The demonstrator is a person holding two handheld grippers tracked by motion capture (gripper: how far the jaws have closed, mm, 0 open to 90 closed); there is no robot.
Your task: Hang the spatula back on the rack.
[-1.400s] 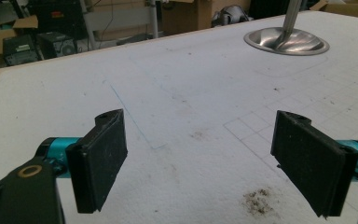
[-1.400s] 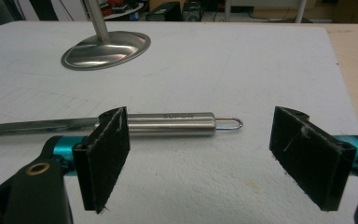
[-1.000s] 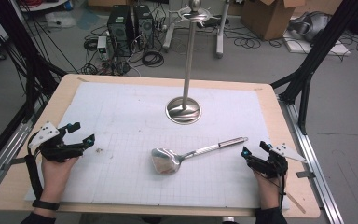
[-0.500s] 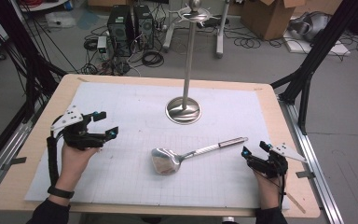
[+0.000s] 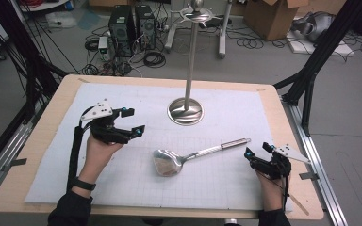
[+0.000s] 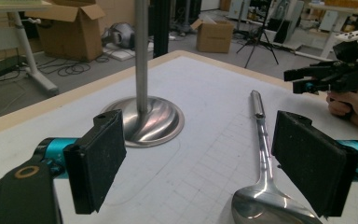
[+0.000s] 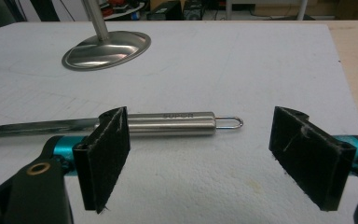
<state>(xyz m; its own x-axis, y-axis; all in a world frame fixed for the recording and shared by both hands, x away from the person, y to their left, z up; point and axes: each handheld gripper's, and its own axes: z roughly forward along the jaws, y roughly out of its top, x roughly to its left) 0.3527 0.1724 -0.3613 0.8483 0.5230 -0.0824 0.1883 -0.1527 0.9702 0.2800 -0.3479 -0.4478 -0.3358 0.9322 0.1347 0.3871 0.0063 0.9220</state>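
Left gripper [image 5: 127,121] above white mat [image 5: 122,197], jaws wide, empty. Ladle [image 5: 191,154] flat at mat centre, stand [image 5: 185,111] behind. Right gripper [image 5: 257,151] near handle end, jaws wide, empty. Wooden table [image 5: 37,141]; cables, boxes on grey floor [image 5: 349,103].

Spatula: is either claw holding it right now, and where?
Nothing is held. The left claw and right claw are both open, and the spatula lies free on the mat.
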